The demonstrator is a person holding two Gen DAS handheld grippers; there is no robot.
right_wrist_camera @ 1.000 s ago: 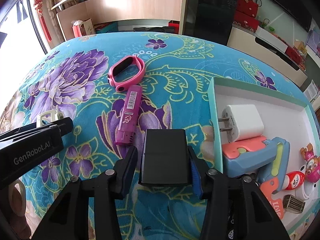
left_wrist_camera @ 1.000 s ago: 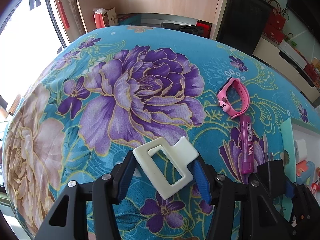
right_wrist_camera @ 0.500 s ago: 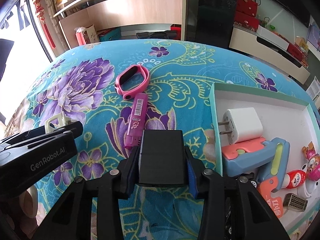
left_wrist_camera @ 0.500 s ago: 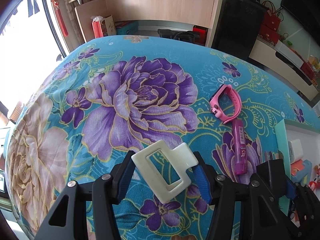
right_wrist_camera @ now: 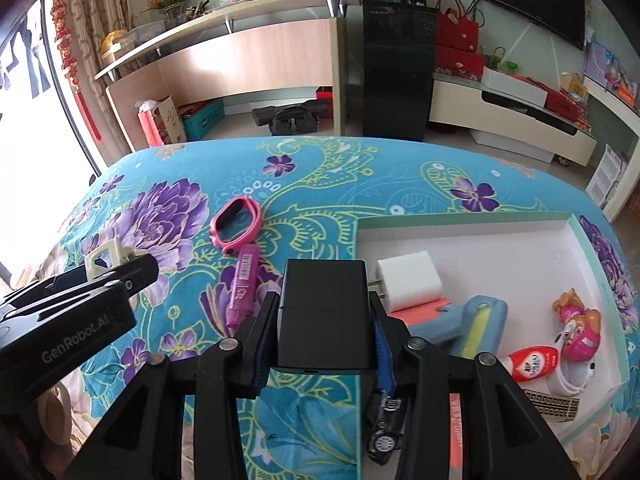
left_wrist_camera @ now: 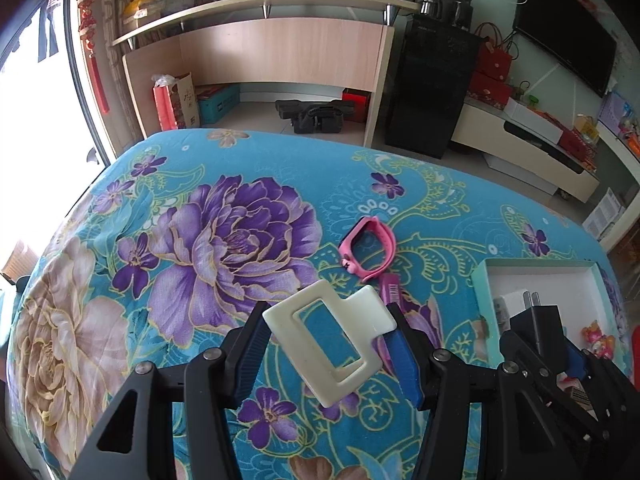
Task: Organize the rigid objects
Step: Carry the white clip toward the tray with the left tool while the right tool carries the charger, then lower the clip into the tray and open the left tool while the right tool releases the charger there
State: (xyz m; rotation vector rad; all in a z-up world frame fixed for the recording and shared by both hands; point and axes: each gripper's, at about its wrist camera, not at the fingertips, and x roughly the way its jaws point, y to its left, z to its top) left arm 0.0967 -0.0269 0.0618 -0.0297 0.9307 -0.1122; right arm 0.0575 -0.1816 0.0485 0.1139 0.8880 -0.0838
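Note:
My left gripper (left_wrist_camera: pixel 328 340) is shut on a cream plastic frame (left_wrist_camera: pixel 332 336), held tilted above the flowered cloth. My right gripper (right_wrist_camera: pixel 322 320) is shut on a black plug adapter (right_wrist_camera: pixel 324 312), its prongs pointing away from me. The adapter hangs over the cloth just left of the teal-rimmed white tray (right_wrist_camera: pixel 460 220). In the left wrist view the adapter (left_wrist_camera: pixel 538 320) shows at the right, in front of the tray (left_wrist_camera: pixel 480 280). A pink wristband (right_wrist_camera: pixel 236 226) and a purple marker (right_wrist_camera: pixel 240 292) lie on the cloth between the two grippers.
The tray holds a white charger (right_wrist_camera: pixel 408 280), a blue and pink toy (right_wrist_camera: pixel 476 320), a cartoon figure (right_wrist_camera: pixel 576 328) and a red-and-white piece (right_wrist_camera: pixel 532 362). A black toy car (right_wrist_camera: pixel 384 432) lies under my right gripper. Beyond the table's far edge stand a counter and a dark cabinet.
The right jaws closed onto the black adapter and lifted it off the cloth. The left gripper also rose with the cream frame, and both views tipped up toward the room.

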